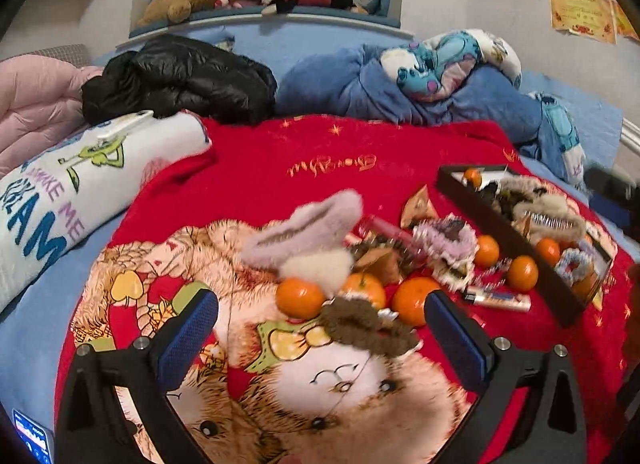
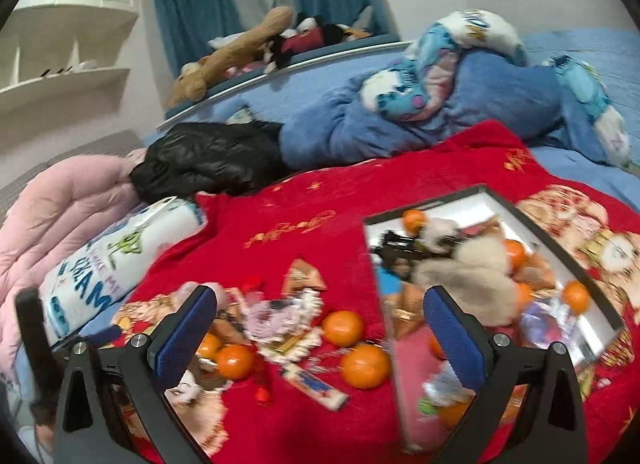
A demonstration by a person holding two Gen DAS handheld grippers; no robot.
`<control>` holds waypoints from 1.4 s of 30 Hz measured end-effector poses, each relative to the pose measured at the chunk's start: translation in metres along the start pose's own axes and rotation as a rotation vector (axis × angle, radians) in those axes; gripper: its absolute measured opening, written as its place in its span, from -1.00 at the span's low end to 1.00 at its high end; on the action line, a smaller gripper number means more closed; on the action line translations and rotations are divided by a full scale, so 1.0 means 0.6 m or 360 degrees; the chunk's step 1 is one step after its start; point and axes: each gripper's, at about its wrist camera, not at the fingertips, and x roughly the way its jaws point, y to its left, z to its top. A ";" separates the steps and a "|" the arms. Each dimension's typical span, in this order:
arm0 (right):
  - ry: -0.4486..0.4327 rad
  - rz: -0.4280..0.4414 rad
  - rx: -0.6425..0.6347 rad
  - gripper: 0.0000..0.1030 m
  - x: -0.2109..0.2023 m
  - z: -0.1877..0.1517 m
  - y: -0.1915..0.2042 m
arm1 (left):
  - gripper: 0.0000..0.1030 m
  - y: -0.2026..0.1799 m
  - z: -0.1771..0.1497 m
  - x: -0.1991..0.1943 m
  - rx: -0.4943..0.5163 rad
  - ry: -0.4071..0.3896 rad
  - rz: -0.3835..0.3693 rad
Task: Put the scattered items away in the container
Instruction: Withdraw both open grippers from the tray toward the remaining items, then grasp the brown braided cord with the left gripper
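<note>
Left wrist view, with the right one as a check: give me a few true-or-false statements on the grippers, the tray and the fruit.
1. The left gripper is open and holds nothing. True.
2. The black tray is empty. False: it already holds oranges and fluffy hair clips.
3. Several oranges, such as this orange, lie loose on the red blanket. True.
4. The right gripper is shut on an orange. False: its fingers stand wide apart with nothing between them.
5. The brown fluffy hair clip lies inside the tray. False: it lies on the blanket, between the left gripper's fingers.
</note>
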 end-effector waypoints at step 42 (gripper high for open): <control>0.0211 0.0099 -0.0009 0.81 0.057 -0.044 0.000 | -0.77 -0.043 -0.015 0.122 -0.0076 0.0334 -0.0150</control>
